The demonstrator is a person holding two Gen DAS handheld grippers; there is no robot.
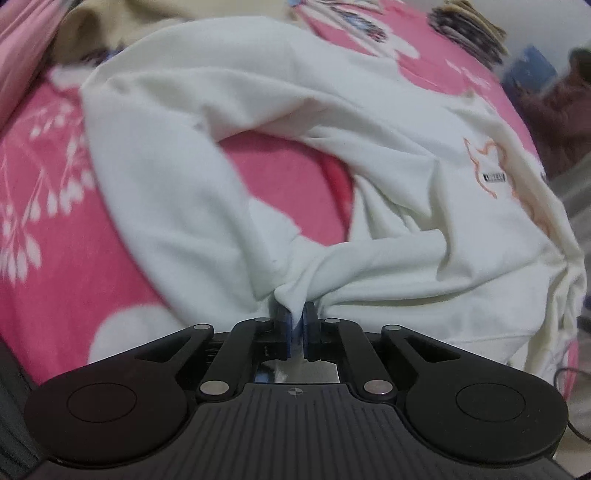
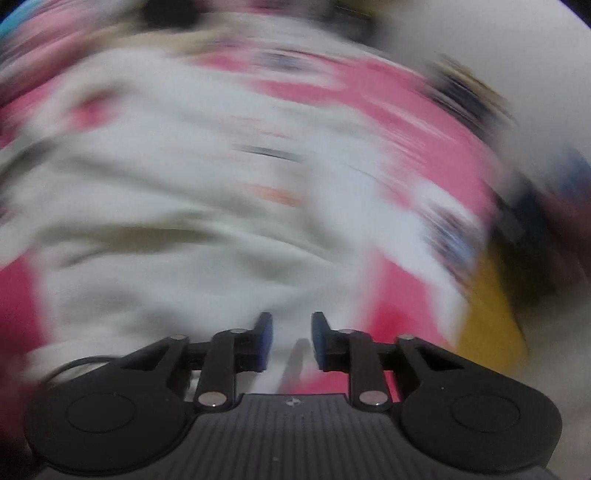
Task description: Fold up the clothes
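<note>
A white sweatshirt (image 1: 258,155) with an orange outline print (image 1: 491,166) lies crumpled on a pink floral bedsheet (image 1: 44,229). One sleeve curves round a bare patch of sheet. My left gripper (image 1: 296,314) is shut on a bunched pinch of the sweatshirt's fabric, which puckers into folds at the blue pads. The right wrist view is heavily blurred. In it my right gripper (image 2: 291,325) hovers over the white sweatshirt (image 2: 166,221), its blue pads apart, with a narrow gap and nothing pinched between them.
Beige cloth (image 1: 110,26) lies at the far left of the bed. A dark striped pile (image 1: 469,29) and a brown mass (image 1: 569,110) sit at the right edge. A thin cable (image 1: 569,373) trails by the sweatshirt. A yellow object (image 2: 487,317) shows beside the right gripper.
</note>
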